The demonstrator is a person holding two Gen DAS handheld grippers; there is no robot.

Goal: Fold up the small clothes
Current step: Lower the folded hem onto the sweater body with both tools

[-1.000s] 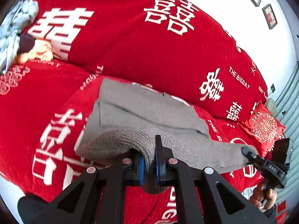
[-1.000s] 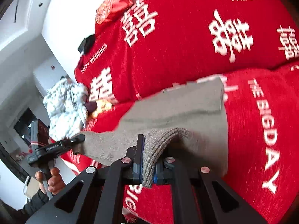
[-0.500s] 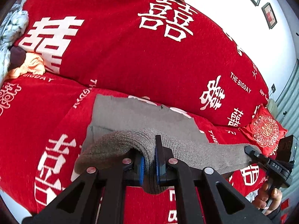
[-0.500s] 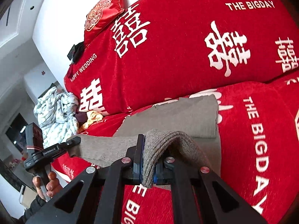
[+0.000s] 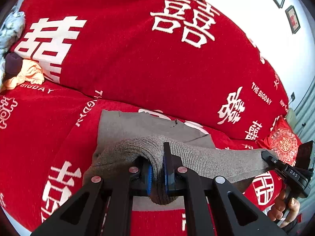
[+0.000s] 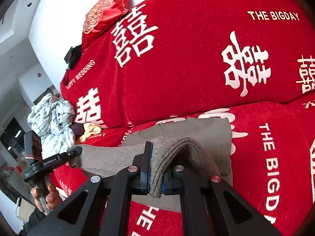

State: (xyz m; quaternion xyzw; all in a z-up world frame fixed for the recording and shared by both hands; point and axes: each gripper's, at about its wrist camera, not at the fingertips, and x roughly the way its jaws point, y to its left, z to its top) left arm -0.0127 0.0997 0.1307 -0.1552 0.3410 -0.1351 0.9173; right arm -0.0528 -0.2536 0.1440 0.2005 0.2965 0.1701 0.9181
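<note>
— Grey ribbed knit garment (image 5: 126,125) is what we're folding: its far part lies flat on the red sofa cover printed with white characters (image 5: 137,63), at about twelve o'clock from both cameras, while its near edge is lifted between our two tools.

— Are both grips sound?

— We think so. The left gripper (image 5: 157,174) has its blue pads pressed onto a bunched corner of the knit, and the right gripper (image 6: 156,174) pinches the other corner the same way. From the left camera the right tool sits at four o'clock; from the right camera the left one sits at eight o'clock, with the hem stretched between them.

— So which step is this?

— We judge it the carry-over: the raised edge is travelling toward the far edge by the backrest. How many layers already lie beneath is hard for us to tell.

— And next?

— We'd keep the hem taut and level, lower it squarely onto the far edge, then let go with both tools together.
</note>
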